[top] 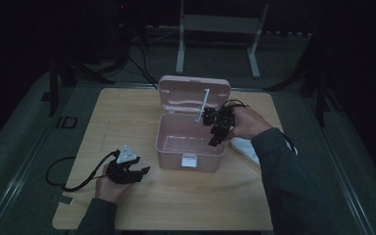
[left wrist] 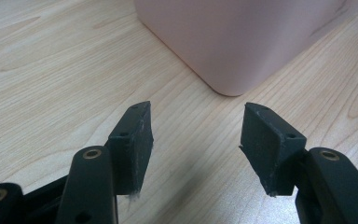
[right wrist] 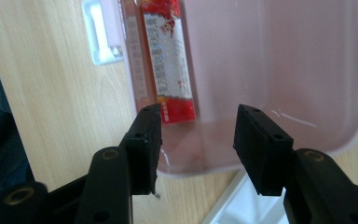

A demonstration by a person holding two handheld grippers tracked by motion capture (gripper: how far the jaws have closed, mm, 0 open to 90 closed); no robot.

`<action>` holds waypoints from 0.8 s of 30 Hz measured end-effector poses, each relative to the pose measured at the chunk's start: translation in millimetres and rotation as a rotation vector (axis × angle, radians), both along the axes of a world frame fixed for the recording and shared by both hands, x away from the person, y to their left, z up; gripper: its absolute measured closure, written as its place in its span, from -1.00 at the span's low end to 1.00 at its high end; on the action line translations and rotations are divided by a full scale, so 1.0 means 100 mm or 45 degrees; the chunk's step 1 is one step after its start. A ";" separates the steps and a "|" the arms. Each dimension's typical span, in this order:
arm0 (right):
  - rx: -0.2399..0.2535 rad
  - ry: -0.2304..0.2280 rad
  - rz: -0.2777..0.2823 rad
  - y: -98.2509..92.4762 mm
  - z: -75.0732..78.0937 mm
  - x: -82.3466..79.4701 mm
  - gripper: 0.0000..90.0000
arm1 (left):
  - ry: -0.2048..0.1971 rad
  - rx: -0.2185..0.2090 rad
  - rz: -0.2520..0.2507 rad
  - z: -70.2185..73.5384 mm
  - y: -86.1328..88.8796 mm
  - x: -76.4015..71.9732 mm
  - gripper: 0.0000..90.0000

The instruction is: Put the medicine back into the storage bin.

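I am working at a pale wooden counter (top: 127, 122) with a pink plastic box (top: 169, 147) standing at its middle, its hinged lid (top: 186, 93) leaning open toward the far edge. The left half of the counter is lying bare, leaving open room there; a white flat tray (top: 245, 147) is sitting just beside the box on its right.

My right claw (top: 214, 139) is hovering over the box's right rim, pointing down into it. Its jaws are standing apart with nothing between them, touching nothing. In the right gripper view a red-and-white printed sachet (right wrist: 170, 56) is lying flat inside the box along one wall, beyond my left-hand jaw.

My left claw (top: 144, 171) is resting low over the counter near the box's front left corner, jaws wide apart and gripping nothing, with the rounded pink corner just ahead of them.
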State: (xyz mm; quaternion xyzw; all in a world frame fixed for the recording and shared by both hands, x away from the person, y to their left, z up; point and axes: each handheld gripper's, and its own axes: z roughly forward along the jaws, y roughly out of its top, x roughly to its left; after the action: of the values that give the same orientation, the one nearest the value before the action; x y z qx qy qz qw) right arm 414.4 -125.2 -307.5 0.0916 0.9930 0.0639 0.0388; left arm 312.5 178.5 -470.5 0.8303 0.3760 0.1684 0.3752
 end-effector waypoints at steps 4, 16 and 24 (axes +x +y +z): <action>0.009 -0.015 -0.021 -0.07 0.03 0.00 0.15 | -0.001 0.001 0.000 0.00 0.00 0.00 -0.04; 0.058 -0.068 -0.148 -0.44 0.05 0.08 0.17 | -0.002 0.002 0.000 0.00 -0.01 0.00 -0.04; 0.096 -0.091 -0.247 -0.73 0.00 0.16 0.17 | -0.003 0.004 0.000 0.00 -0.01 0.00 -0.04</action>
State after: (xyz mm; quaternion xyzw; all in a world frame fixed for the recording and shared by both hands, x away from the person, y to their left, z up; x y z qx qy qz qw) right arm 430.1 -198.2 -307.6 0.1863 0.9743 0.1005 0.0768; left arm 312.5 177.8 -470.9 0.8306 0.3753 0.1701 0.3745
